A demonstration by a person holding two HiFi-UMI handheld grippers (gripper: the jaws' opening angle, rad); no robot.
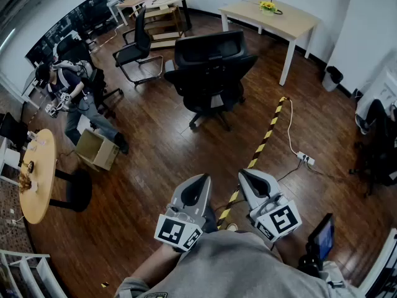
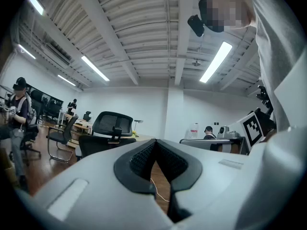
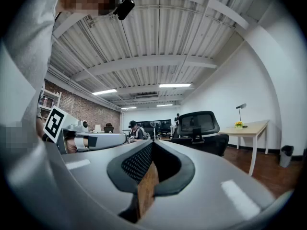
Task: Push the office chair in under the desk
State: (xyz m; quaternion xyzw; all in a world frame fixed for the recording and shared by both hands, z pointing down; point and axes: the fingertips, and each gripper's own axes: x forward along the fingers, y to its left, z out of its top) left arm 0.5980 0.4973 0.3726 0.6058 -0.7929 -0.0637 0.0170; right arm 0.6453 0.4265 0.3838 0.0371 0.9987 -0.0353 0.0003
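There are two grippers, both low in the head view and pointing level out over the floor. The left gripper [image 1: 194, 190] has its jaws pressed together with nothing between them, and the right gripper [image 1: 255, 182] is the same: closed and empty.

One large black office chair [image 1: 211, 72] with a headrest stands on the dark wooden floor [image 1: 155, 166], ahead of the grippers and well apart from them. One light wooden worktop [image 1: 291, 23] stands beyond it to the right, near the white wall. The chair is out in the open beside the worktop's left end, not under it. The worktop carries one small pot of yellow flowers [image 1: 268, 6].

Two more black chairs are in view. A sled-base chair [image 1: 136, 48] is just left of the office chair, and another chair [image 1: 77, 47] is further left, behind a person [image 1: 69, 95] who also holds grippers.

Between the grippers and the office chair, one yellow-and-black striped strip [image 1: 265, 136] runs across the floor. One white cable leads beside it to a power strip [image 1: 306, 159].

To the left sit one cardboard box [image 1: 97, 149] and one round wooden table [image 1: 38, 176]. One dark bin [image 1: 333, 77] stands right of the worktop.
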